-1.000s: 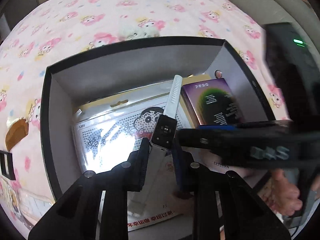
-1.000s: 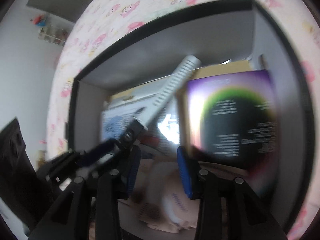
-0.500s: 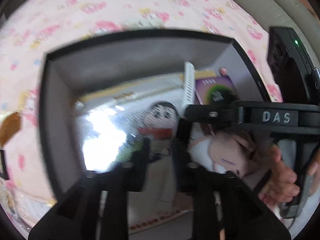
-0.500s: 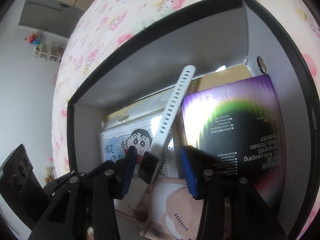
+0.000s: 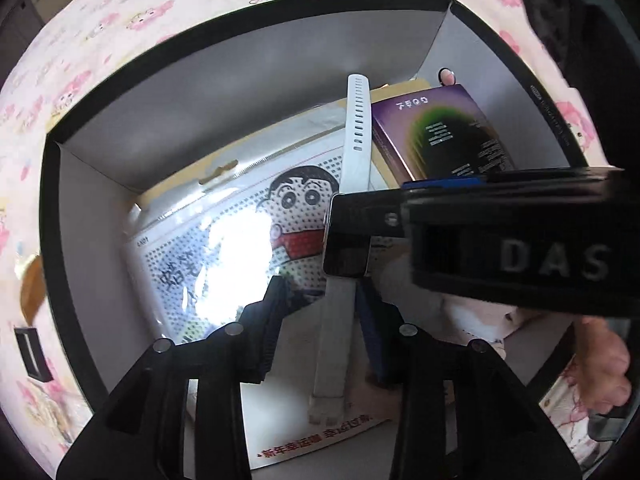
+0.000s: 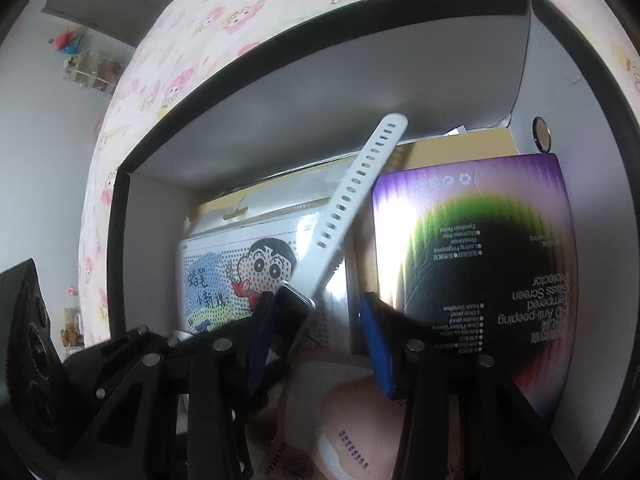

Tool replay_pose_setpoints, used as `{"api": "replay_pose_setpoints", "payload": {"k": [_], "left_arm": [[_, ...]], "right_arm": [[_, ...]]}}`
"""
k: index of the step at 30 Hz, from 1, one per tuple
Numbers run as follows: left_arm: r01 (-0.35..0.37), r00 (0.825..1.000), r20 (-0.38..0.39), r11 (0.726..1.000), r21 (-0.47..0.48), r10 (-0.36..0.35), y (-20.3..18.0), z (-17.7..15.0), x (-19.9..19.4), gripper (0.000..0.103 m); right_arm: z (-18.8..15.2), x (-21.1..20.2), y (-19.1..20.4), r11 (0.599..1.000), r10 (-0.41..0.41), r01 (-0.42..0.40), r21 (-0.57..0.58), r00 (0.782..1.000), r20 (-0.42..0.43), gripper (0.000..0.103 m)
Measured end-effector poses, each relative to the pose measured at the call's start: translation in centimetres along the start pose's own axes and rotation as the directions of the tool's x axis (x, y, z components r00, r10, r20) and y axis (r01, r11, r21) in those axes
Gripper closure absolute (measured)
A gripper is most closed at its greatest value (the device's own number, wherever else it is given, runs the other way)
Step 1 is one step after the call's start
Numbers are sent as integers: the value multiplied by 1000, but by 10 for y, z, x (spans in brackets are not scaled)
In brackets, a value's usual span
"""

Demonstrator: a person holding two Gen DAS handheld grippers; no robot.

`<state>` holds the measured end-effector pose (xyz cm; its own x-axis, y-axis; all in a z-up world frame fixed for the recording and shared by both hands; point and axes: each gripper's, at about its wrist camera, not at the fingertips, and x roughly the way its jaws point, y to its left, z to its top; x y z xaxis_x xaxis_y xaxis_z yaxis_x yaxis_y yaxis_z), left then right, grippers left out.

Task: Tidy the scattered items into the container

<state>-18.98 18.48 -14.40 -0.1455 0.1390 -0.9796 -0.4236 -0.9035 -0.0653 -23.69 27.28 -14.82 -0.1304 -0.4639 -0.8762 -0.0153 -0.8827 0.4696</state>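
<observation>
Over on the left, outside the box, a brown comb (image 5: 32, 288) lies on the pink cartoon-print bedsheet (image 5: 120, 20), partly cut off by the box's black edge. The black-rimmed box (image 5: 52, 208) sits open on that sheet, grey inside. Flat on its floor is a shiny cartoon-boy packet (image 5: 240, 232) catching a hard glare. The left gripper (image 5: 320, 316) reaches in over it with its fingers spread apart; the lower white strap of the smartwatch (image 5: 347, 236) runs between them, lying against the right finger and clear of the left one, so nothing is pinched there. The watch's dark face is up, its perforated strap pointing toward the far wall. To the right of the strap rests the purple screen-protector box (image 5: 440, 136), and nearer the camera a pinkish face mask (image 6: 360, 428) lies on the floor. The right gripper (image 6: 316, 332) comes in from the right, jaws also wide; from its own camera the watch body (image 6: 294, 300) sits just by its left finger, whether touching I cannot tell
</observation>
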Motion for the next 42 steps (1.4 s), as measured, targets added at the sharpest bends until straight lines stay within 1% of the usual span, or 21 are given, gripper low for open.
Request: {"api": "replay_pose_setpoints", "payload": {"k": [4,5,8,9,11,12,13,15,17,19,21,23,26,27,30,32,33,35,36,39,42], "left_arm": [[-73,997,16,997,-20,73,11,8,-3,65],[-79,997,19,996,-35,80,16,10,-3,65],[-93,994,51,988,-120,100,33,9,-10,66],[-84,992,78,987,-137,95,36,6,-16,66],[-13,992,122,990,-140,30,35,-1,-25,69],[29,992,129,990,-136,-11,33,-5,-28,72],[66,990,129,990,-124,-50,31,-8,-28,73],[103,990,107,990,-99,-92,27,-9,-24,74],[90,994,62,991,-95,-85,19,-15,-16,74],[64,998,3,992,-111,-64,27,-18,-2,75],[65,998,-5,991,-117,-66,31,-14,0,75],[52,999,-2,990,-131,-53,37,-8,-2,75],[54,999,12,985,-162,-53,50,1,-4,75],[60,998,15,982,-177,-58,55,4,-2,75],[99,995,35,970,-221,-93,68,15,3,75],[111,993,57,964,-243,-100,72,19,2,75],[124,992,68,960,-250,-110,73,19,0,75],[180,983,84,948,-264,-163,82,13,-3,75],[193,981,82,945,-264,-177,82,6,-6,75],[182,983,79,951,-251,-168,75,2,-15,75],[167,985,96,939,-301,-144,78,0,-22,75]], "right_arm": [[0,-16,-1,1000,-9,9,-6,999,38,63],[0,-20,0,1000,-19,19,-16,999,50,63],[0,-30,7,992,-89,96,-76,992,93,63],[0,-36,10,983,-136,149,-111,984,117,63],[0,-44,12,961,-199,222,-164,969,146,63],[0,-44,13,954,-213,238,-184,966,147,63],[-1,-44,14,948,-217,242,-206,967,135,63],[-3,-43,14,943,-218,239,-232,969,112,63],[-3,-38,17,932,-238,254,-258,967,91,63],[-2,-27,22,924,-250,258,-283,966,65,63],[0,-18,25,918,-254,251,-306,967,33,63],[2,-6,28,907,-267,247,-340,963,-12,63],[11,3,41,872,-311,288,-397,950,6,63],[16,4,44,870,-308,285,-402,951,7,63],[32,9,48,899,-261,242,-366,965,-2,63],[35,13,44,910,-247,233,-342,969,2,63],[35,13,42,914,-238,225,-338,971,3,63],[33,11,39,920,-214,204,-334,977,7,63],[33,8,38,923,-205,197,-330,979,12,63],[37,-7,40,931,-173,186,-314,983,69,63],[40,-23,42,946,-108,143,-291,985,134,63]]}}
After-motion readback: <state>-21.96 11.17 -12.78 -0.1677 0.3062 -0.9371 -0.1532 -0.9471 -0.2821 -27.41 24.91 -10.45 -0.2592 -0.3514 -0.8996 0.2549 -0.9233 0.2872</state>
